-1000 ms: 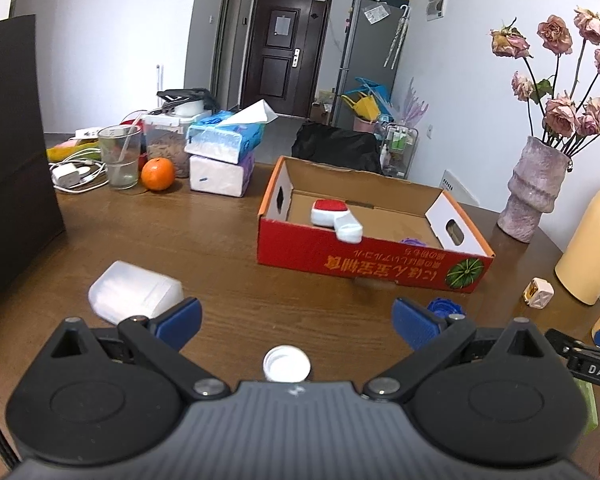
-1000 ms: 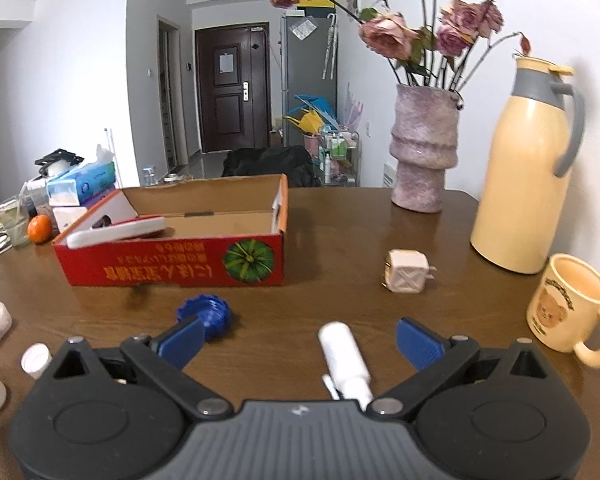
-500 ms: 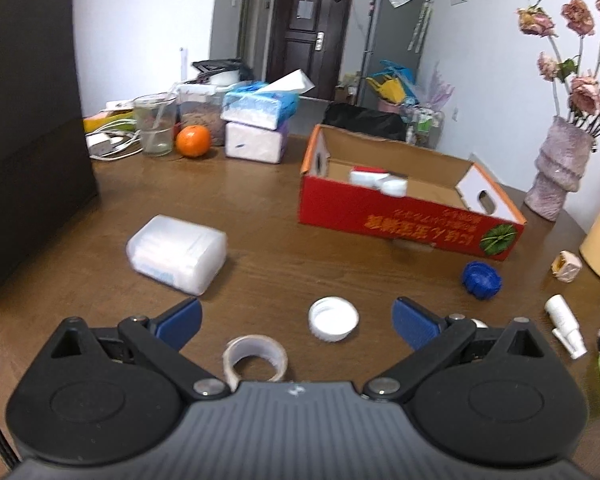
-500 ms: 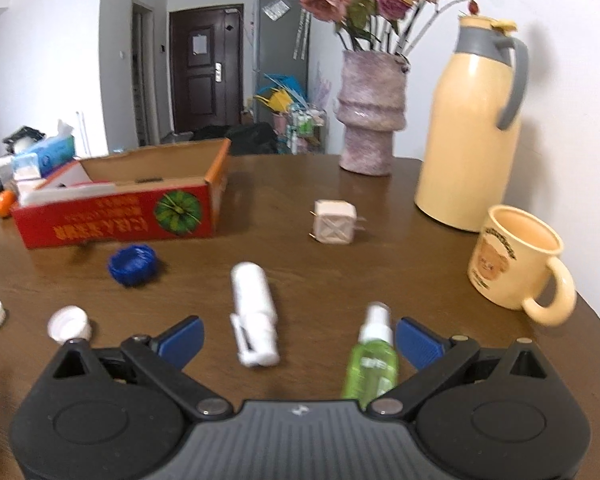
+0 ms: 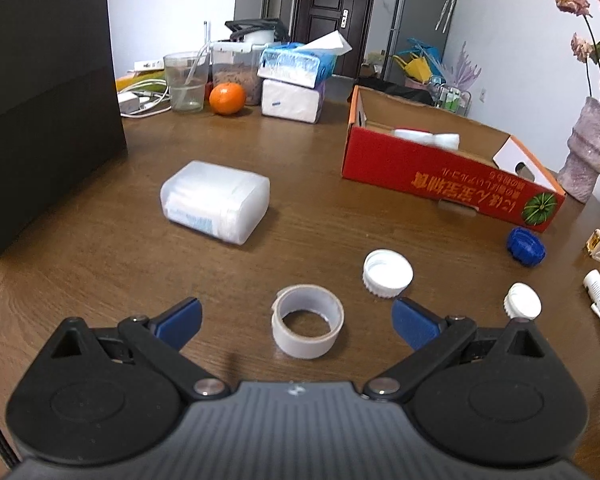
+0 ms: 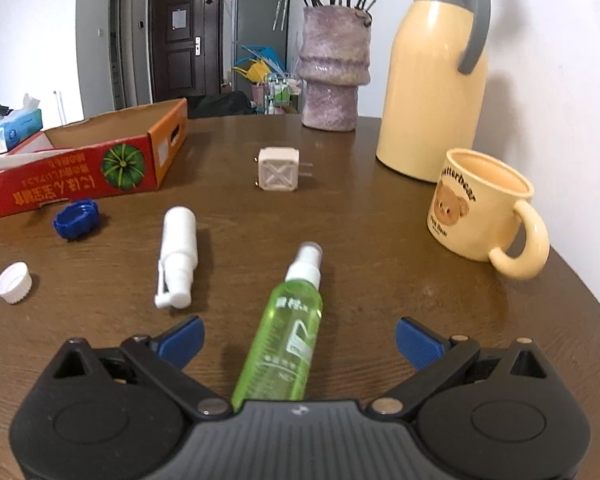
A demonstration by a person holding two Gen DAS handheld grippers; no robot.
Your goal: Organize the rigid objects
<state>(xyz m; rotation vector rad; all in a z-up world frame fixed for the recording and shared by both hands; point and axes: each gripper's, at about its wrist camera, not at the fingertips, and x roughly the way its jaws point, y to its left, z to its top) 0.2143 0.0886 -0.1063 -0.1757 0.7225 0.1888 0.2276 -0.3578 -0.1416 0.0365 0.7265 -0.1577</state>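
Left gripper [image 5: 296, 320] spread wide, roll of tape [image 5: 307, 326] lying flat on table [image 5: 100, 240] between its fingers. Right gripper [image 6: 298, 338] likewise wide; green spray bottle [image 6: 288, 332] lies between. Red box [image 5: 452, 176] beyond.

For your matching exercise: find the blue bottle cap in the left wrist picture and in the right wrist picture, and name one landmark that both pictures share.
Left wrist view: the blue bottle cap lies at the right edge, on the table just below the near right corner of the red cardboard box.
Right wrist view: the cap lies at the left, just in front of the same box.
Shared landmark: the green pumpkin print on the box front.
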